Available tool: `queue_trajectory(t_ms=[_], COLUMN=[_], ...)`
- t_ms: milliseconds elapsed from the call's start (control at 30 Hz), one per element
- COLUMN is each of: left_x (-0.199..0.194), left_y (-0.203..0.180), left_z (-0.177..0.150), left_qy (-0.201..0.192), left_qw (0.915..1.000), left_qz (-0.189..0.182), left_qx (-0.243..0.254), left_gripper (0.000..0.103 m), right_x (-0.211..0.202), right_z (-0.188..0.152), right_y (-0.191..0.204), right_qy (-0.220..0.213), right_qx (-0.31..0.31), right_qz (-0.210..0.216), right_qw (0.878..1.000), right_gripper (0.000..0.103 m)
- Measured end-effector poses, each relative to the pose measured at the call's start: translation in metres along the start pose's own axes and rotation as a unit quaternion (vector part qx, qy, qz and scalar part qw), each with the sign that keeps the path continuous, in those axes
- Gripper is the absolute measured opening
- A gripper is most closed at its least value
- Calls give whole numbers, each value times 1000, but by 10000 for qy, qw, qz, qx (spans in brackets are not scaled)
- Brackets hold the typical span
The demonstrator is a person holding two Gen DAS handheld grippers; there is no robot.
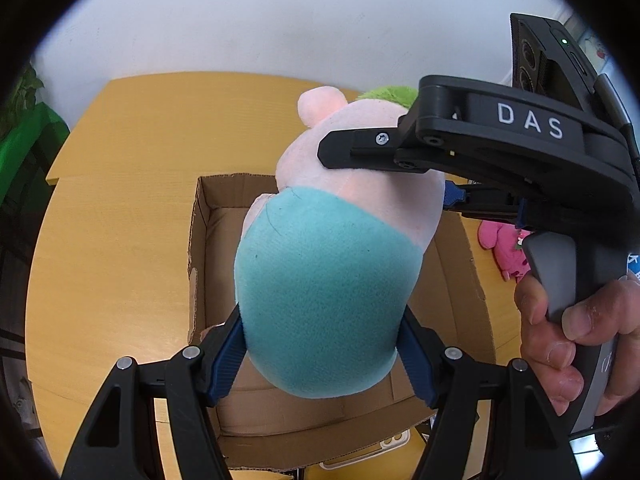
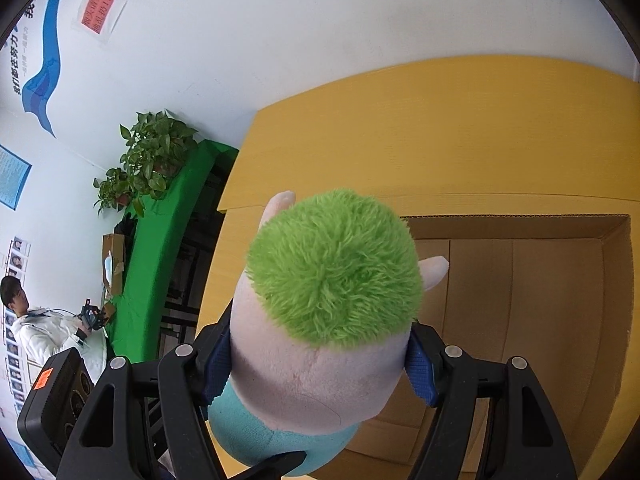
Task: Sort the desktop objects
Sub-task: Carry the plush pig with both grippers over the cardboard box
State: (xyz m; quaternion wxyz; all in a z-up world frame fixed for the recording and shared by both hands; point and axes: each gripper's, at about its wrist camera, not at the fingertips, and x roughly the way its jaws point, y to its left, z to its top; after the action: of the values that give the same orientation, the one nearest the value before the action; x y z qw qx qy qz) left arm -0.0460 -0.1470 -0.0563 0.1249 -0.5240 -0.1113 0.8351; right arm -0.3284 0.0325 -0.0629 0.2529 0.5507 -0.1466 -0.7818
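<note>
Both claws, left claw (image 1: 320,356) and right claw (image 2: 320,364), clamped on plush (image 1: 320,280); box (image 1: 460,280) sits straight below them, plush's long axis spanning claw to claw.

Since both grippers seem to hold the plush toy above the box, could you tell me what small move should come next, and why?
Probably lower it a little further: the plush toy hangs over the open cardboard box, clamped by the left gripper and right gripper, and appears clear of the box floor.

pink plush toy (image 1: 320,280), teal body, green tuft.
</note>
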Motion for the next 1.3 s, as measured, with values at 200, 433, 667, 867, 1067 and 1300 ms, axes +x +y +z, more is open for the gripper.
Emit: queue_trajectory(t_ms=[200,433,667,867,1067,1300], left_x=[22,51,82,99,103,83], left_y=[7,25,51,65,56,49], left_z=[-5,-12,-15,-17,-20,-36], left_qy=[152,378,521,552,619,404], left_qw=[9996,9971,9904,9829,9838,9846], left_qz=[50,237,454,721,791,648], left_qx=[-226,-613,-1193,-1605,-1485,-1574], left_gripper=[69,68,69,73,78,78], right_x=[30,79,142,193,217,159], right_z=[4,10,23,33,30,19], right_y=[-13,-24,-31,-42,-66,-81], right_qy=[208,603,1038,1242,1336,763], right_qx=[-20,-85,-251,-218,170,335], right_qz=[-2,83,251,513,874,1110], right_qw=[9998,9981,9940,9907,9870,9903], right_gripper=[76,76,77,84,94,97])
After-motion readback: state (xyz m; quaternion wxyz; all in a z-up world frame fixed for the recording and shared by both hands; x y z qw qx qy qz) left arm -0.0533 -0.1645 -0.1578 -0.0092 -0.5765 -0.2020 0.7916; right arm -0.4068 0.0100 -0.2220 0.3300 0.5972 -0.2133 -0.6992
